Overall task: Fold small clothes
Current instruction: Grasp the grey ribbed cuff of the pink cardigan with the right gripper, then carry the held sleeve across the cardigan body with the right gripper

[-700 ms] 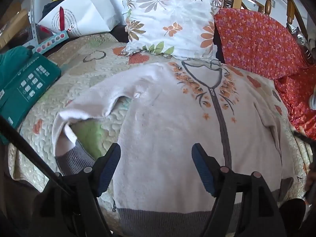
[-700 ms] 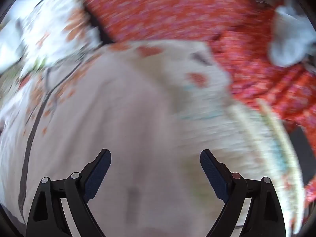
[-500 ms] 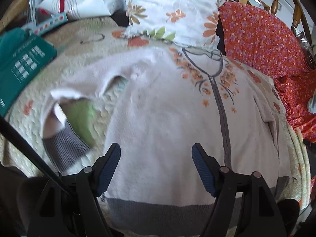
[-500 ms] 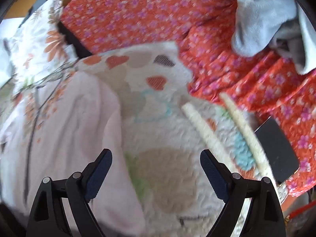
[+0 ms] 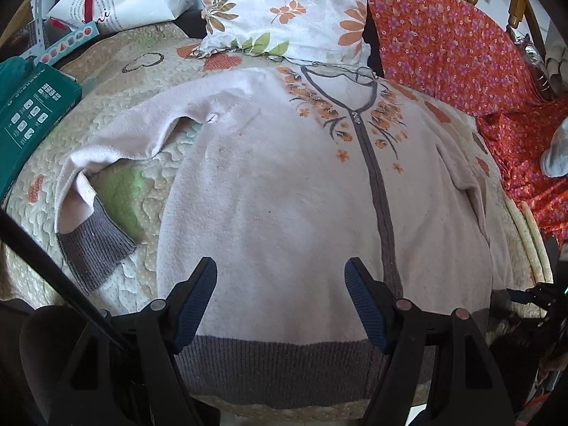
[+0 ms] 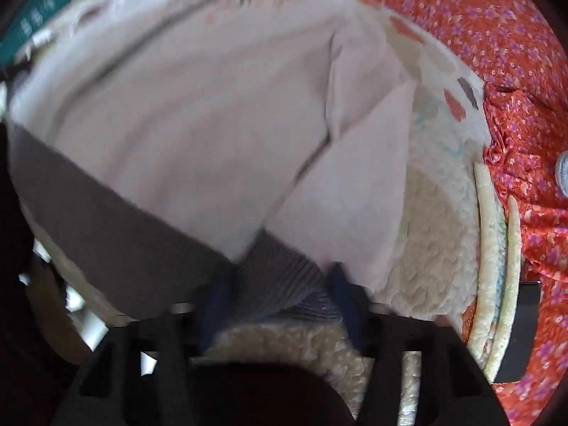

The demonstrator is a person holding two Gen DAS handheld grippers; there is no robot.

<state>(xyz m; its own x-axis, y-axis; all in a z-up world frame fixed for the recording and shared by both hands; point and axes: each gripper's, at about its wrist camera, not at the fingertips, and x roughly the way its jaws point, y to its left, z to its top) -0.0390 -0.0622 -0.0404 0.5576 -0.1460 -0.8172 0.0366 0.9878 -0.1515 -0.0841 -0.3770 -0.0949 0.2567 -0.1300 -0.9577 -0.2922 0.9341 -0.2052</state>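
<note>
— What do we have in front of us?

— A pale pink fleecy cardigan [image 5: 284, 195] with grey ribbed hem, grey zip band and orange flower embroidery, spread flat, front up, on the cream quilted bedspread [image 5: 117, 88] with stitched hearts.

— And our grippers?

— Our left gripper [image 5: 280, 301] hovers over the hem, jaws apart, gripping nothing. Our right gripper [image 6: 280, 294] has the grey ribbed sleeve cuff [image 6: 280, 273] between its narrowed blue pads; blur hides whether they actually press.

— Around it?

— A white floral pillow [image 5: 291, 7] touches the collar, orange flowered fabric [image 5: 461, 56] lies beside it, and a teal cardboard box [image 5: 32, 117] is cut off at the edge.
</note>
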